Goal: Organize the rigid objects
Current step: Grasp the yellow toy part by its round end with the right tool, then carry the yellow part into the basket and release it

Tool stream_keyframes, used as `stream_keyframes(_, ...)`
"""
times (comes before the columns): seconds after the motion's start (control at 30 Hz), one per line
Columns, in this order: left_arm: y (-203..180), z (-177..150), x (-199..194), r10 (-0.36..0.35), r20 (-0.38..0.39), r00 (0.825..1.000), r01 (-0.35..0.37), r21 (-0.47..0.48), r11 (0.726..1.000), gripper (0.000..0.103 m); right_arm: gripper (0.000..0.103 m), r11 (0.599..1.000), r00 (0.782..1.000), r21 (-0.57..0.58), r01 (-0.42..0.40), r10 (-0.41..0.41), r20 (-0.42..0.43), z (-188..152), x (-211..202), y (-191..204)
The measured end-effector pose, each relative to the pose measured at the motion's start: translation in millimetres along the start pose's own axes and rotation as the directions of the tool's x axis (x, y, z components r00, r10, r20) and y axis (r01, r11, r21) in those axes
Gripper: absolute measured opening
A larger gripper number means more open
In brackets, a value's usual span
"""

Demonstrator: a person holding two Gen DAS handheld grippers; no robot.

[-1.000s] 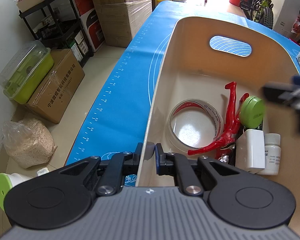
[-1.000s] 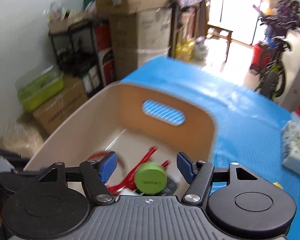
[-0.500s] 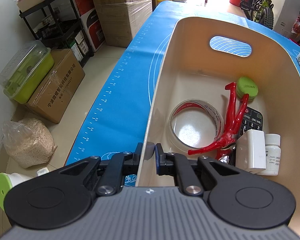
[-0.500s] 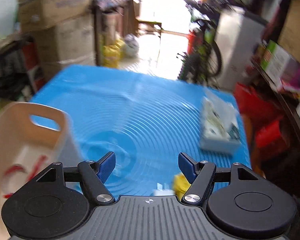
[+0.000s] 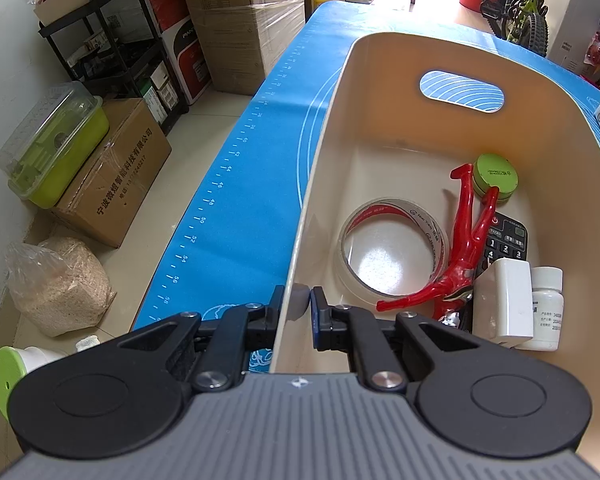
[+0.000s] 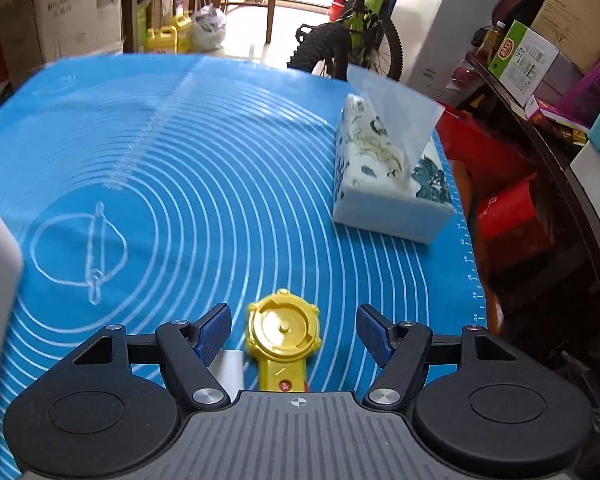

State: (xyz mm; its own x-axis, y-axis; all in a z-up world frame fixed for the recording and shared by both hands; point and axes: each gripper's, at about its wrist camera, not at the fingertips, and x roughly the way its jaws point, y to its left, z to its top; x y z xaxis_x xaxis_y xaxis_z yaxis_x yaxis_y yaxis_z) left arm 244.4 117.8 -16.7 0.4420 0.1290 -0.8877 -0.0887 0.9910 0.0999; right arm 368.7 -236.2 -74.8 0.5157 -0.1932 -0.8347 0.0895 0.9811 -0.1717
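Cream plastic storage bin (image 5: 380, 64) with an oval handle cutout fills the centre and right of the left wrist view, sitting on a blue silicone mat (image 5: 236, 184) w/ white ruler marks. Left gripper (image 5: 296, 308), at bottom centre, is clamped on the bin's near rim, one finger outside the wall, one inside. Inside the bin: clear tape roll (image 5: 392, 252) at centre, red plastic figure (image 5: 460, 248) beside it, green round tin (image 5: 494, 178) further back, black remote (image 5: 508, 240), white adapter block (image 5: 504, 304) and white pill bottle (image 5: 546, 312) at lower right.

Right wrist view: right gripper (image 6: 294, 334) has jaws apart, above a yellow round toy (image 6: 284, 330) lying on the mat at bottom centre, not touching it. Floral tissue box (image 6: 384, 184) sits at upper right.
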Motion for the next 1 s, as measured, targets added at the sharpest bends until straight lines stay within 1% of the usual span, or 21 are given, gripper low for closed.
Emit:
stream_keyframes(0.1,0.5,-0.1,0.2,0.002,0.000,1.000,-0.002,0.001,1.000,0.014,0.074,1.000,1.000,-0.006,0.016,-0.016,0.004,-3.3,5.0,2.3)
stream_keyframes(0.2,1.9,-0.4,1.0,0.004,0.000,1.000,-0.004,0.003,1.000,0.014,0.072,0.999,1.000,0.029,0.021,-0.021,-0.004,-5.0,9.5,-1.6)
stream_keyframes(0.33,-0.5,-0.6,0.6,0.007,0.000,1.000,-0.007,0.006,1.000,0.014,0.072,0.999,1.000,0.047,0.007,-0.007,-0.002,-7.1,14.8,-3.7)
stream_keyframes(0.37,-0.4,-0.6,0.6,0.008,0.000,1.000,-0.008,0.006,1.000,0.014,0.069,0.999,1.000,0.053,0.000,-0.001,0.004,-7.6,14.5,-3.6)
stream_keyframes(0.4,-0.6,-0.6,0.4,0.009,0.000,1.000,-0.009,0.006,1.000,0.014,0.060,0.998,1.000,0.056,-0.013,0.013,0.010,-8.0,14.1,-3.7)
stream_keyframes(0.43,-1.7,-0.6,-0.1,0.009,0.000,1.000,-0.009,0.006,1.000,0.014,0.054,0.998,0.999,0.057,-0.040,0.039,0.014,-8.6,13.2,-2.7)
stream_keyframes(0.47,-1.5,-0.7,-0.2,0.010,0.000,1.000,-0.010,0.006,1.000,0.014,0.048,0.998,0.999,0.050,-0.034,0.033,0.017,-9.0,12.3,-0.1)
stream_keyframes(0.53,-1.3,-0.6,-0.1,0.010,0.000,1.000,-0.010,0.008,1.000,0.014,0.049,0.999,0.999,0.039,-0.024,0.023,0.022,-10.0,11.5,2.7)
stream_keyframes(0.63,-1.4,-0.1,0.1,0.010,-0.001,1.000,-0.010,0.005,1.000,0.015,0.047,0.997,0.999,0.074,-0.031,0.029,0.037,-13.0,7.8,-2.5)
stream_keyframes(0.83,-1.4,-0.1,0.2,0.010,-0.001,1.000,-0.010,0.005,1.000,0.015,0.047,0.993,0.994,0.108,-0.046,0.035,0.106,-16.3,-9.4,-13.0)
stream_keyframes(1.0,-1.2,-0.1,0.2,0.010,-0.001,1.000,-0.010,0.005,1.000,0.015,0.047,0.993,0.985,0.108,-0.043,0.025,0.170,-18.5,-29.4,-14.1)
